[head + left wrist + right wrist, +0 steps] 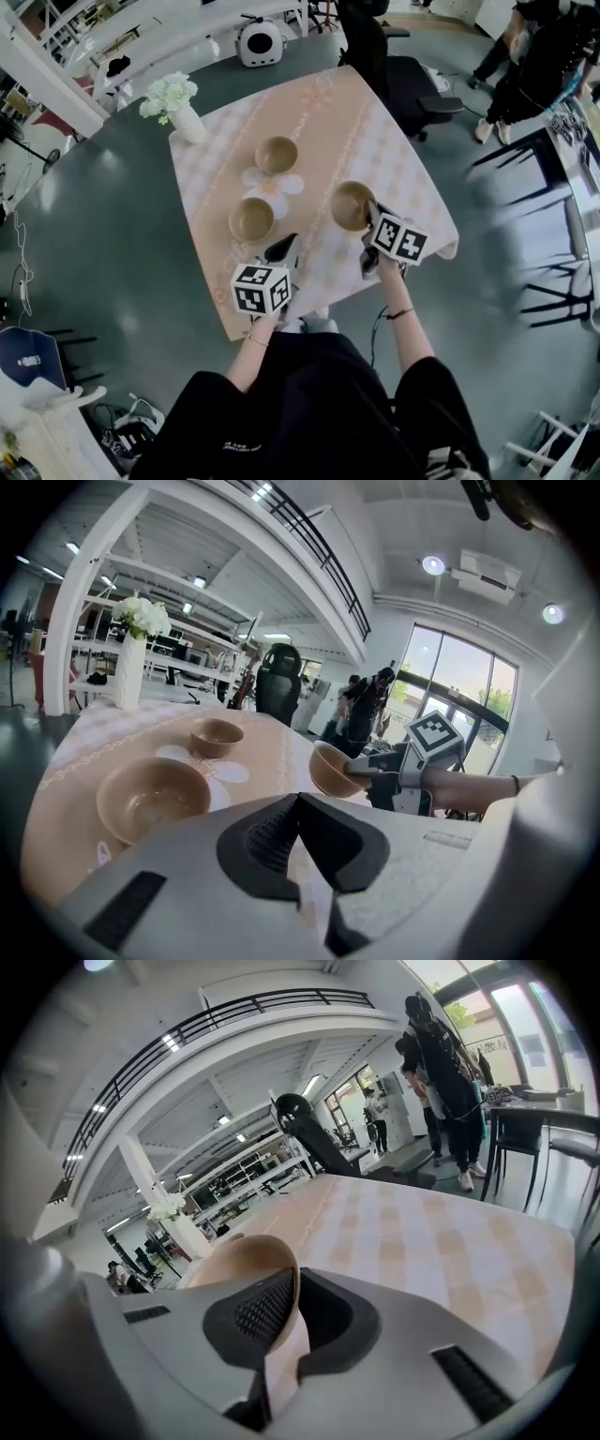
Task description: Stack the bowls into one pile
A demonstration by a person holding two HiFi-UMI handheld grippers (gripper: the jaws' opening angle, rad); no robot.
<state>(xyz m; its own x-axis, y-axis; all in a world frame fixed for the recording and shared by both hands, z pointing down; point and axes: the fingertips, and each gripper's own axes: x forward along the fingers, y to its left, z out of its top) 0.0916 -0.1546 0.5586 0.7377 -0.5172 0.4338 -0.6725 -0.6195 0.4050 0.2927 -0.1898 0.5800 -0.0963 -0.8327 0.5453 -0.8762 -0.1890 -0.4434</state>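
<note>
Three tan bowls are on or over the peach-clothed table (403,159). The far bowl (277,155) (216,736) and the near-left bowl (251,219) (150,799) rest on the cloth. My right gripper (371,221) (286,1312) is shut on the rim of the third bowl (352,205) (234,1265), which is tilted and lifted off the cloth. In the left gripper view that held bowl (330,769) hangs at the right gripper's (364,772) tips. My left gripper (281,248) (298,803) is shut on nothing, just short of the near-left bowl.
A white vase of white flowers (183,112) (131,663) stands at the table's far left corner. A white flower print (281,187) lies between the two resting bowls. A black office chair (394,75) stands behind the table, and people stand at the upper right (534,47).
</note>
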